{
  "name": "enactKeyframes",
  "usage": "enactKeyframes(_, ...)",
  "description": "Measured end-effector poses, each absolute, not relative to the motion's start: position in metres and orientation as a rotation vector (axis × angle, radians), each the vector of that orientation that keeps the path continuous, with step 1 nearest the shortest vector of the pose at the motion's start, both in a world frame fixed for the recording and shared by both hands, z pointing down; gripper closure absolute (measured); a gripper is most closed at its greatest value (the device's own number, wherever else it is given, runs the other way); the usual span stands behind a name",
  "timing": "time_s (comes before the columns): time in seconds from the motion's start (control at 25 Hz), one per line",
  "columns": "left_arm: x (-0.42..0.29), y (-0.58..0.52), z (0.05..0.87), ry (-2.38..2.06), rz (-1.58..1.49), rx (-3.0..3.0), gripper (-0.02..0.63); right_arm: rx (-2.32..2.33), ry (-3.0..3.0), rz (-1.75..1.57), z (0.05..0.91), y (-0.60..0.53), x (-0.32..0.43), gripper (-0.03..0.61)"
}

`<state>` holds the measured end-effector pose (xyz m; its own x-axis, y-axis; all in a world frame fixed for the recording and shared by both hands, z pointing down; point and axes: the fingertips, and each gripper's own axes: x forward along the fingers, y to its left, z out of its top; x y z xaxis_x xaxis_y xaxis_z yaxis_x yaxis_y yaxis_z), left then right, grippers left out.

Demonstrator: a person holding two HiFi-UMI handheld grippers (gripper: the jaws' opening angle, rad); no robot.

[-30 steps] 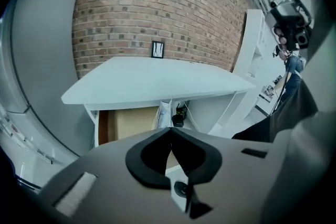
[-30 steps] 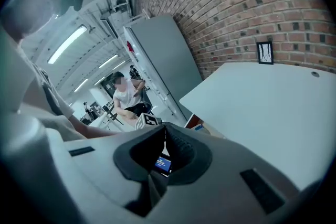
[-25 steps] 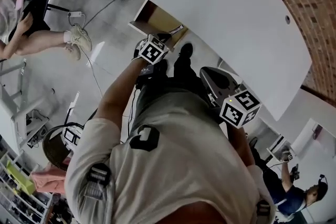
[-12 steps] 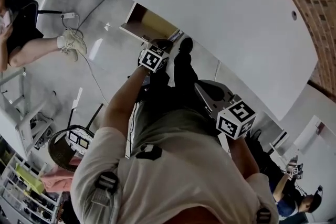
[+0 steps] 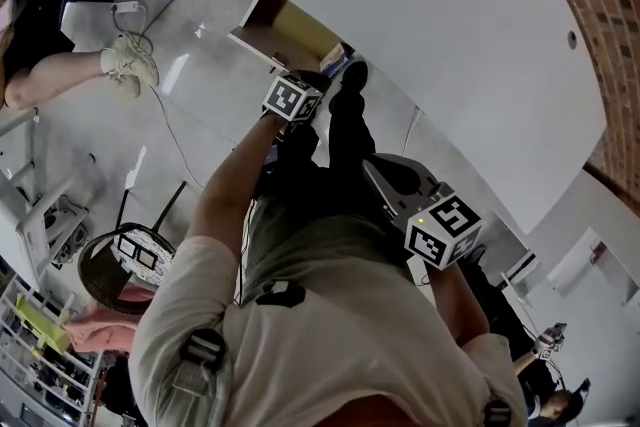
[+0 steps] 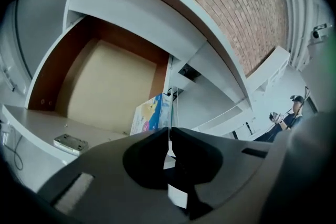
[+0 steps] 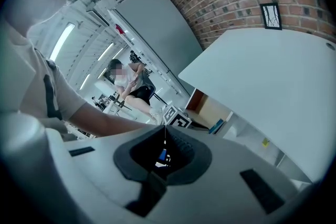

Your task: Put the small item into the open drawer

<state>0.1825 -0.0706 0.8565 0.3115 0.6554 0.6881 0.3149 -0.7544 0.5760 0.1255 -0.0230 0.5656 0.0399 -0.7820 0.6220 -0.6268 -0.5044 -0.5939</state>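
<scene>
Drawer (image 6: 105, 86) holds a colourful box (image 6: 151, 115); left gripper (image 6: 169, 131) and right gripper (image 7: 165, 131) are both pressed together.

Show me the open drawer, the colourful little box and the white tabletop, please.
open drawer (image 6: 105, 86), left gripper view, on its bare tan floor.
colourful box (image 6: 149, 115), left gripper view, on its printed face.
white tabletop (image 5: 440, 35), head view, on the bare middle of its top.

The open drawer (image 5: 285, 30) ran partly under the white tabletop (image 5: 430, 25). Print on the blue box (image 6: 152, 113) was too small to read, its lower edge behind the left hand-held gripper (image 6: 169, 130).
</scene>
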Motion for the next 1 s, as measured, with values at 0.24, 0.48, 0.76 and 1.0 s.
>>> enactKeyframes(0.24, 0.174, -0.079, 0.857, 0.859, 1.451, 2.232, 0.575, -2.128, 1.495, -1.468, 0.567, -0.033, 0.117, 0.572)
enactKeyframes(0.48, 0.168, -0.089, 0.851, 0.857, 1.475, 2.248, 0.518, -2.141, 1.505, -1.436, 0.558, -0.035, 0.115, 0.572)
enactKeyframes(0.76, 0.173, -0.153, 0.780, 0.792, 1.352, 2.464, 0.515, -2.159, 1.584, -1.318, 0.538, -0.047, 0.115, 0.572)
enactKeyframes(1.0, 0.158, -0.197, 0.681, 0.764, 1.121, 2.629, 0.586, -2.181, 1.665, -1.236, 0.518, -0.062, 0.109, 0.572)
